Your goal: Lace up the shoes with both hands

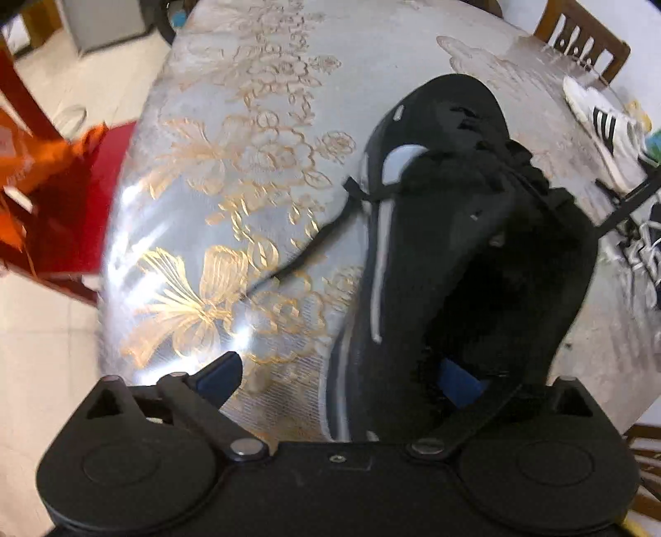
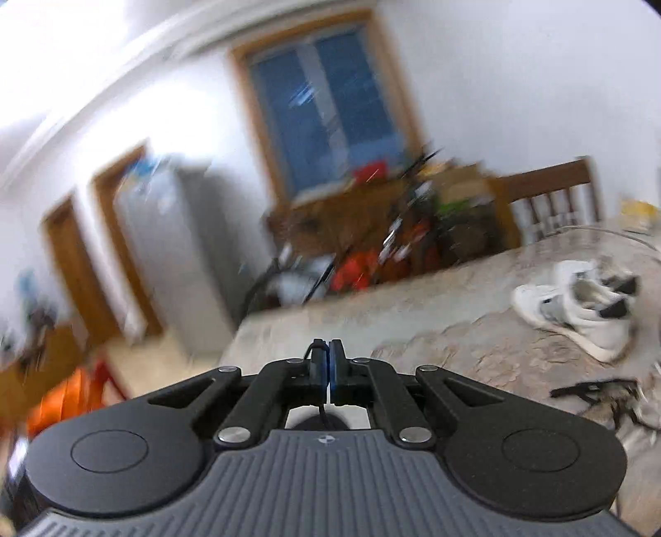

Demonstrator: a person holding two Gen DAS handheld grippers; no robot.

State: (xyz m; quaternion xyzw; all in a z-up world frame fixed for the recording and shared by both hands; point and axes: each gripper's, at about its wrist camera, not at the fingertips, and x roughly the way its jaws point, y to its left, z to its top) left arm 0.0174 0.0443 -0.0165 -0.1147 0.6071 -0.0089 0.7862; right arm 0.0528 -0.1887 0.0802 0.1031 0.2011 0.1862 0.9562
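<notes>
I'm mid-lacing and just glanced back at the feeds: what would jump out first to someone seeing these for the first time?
The big black shoe fills the left wrist view, lying on the gold-flowered tablecloth with the left gripper spread wide over its near end. In the right wrist view, the right gripper is pinched shut on a thin black lace. A white shoe sits farther along the table.

free: bare table [image 1: 256,173] left of black shoe [image 1: 454,248] | blocked: white shoes [image 1: 607,136] at right, loose lace [image 1: 305,252] across cloth, chair [image 1: 586,37] behind
</notes>
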